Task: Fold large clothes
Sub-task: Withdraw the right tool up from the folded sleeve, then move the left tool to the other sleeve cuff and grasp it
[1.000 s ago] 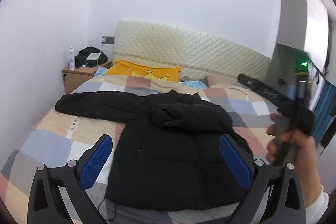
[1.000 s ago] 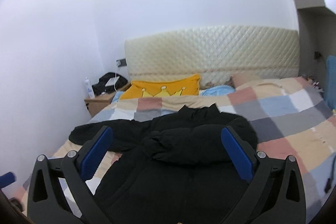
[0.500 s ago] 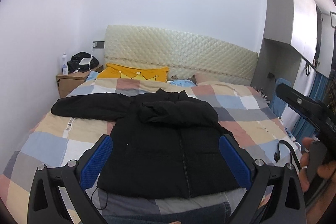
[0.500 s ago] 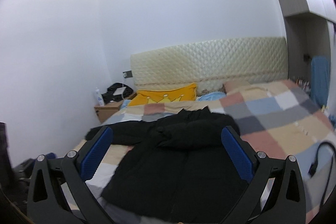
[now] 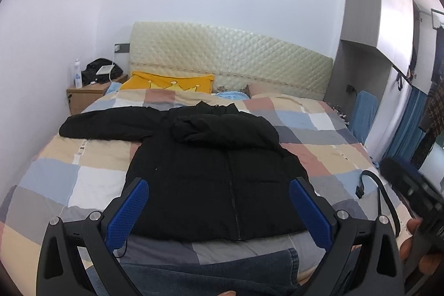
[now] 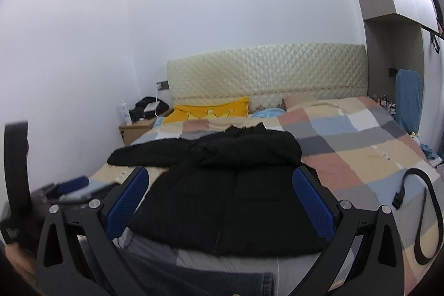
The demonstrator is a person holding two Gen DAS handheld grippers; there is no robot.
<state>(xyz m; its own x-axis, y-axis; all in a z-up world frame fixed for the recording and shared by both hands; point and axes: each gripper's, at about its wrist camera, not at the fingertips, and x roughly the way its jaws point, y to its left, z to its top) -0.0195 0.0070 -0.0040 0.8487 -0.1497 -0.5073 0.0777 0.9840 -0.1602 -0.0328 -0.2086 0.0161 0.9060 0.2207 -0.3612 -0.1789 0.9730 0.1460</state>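
A black puffer jacket (image 5: 216,174) lies front up on the checked bedspread (image 5: 319,154), zip closed. Its left sleeve (image 5: 105,125) stretches out to the left. Its right sleeve (image 5: 222,126) is folded across the chest. The jacket also shows in the right wrist view (image 6: 236,185). My left gripper (image 5: 219,210) is open and empty, held back above the bed's foot edge. My right gripper (image 6: 219,201) is open and empty too, also above the foot edge.
A yellow pillow (image 5: 169,81) lies against the quilted headboard (image 5: 230,60). A wooden nightstand (image 5: 88,96) with a bottle and a black bag stands at the back left. A black cable (image 5: 374,187) lies on the bed's right side. Grey cabinets (image 5: 377,7) stand at the right.
Both grippers have pulled back from over the jacket toward the foot of the bed and dropped lower. The jacket has not moved.
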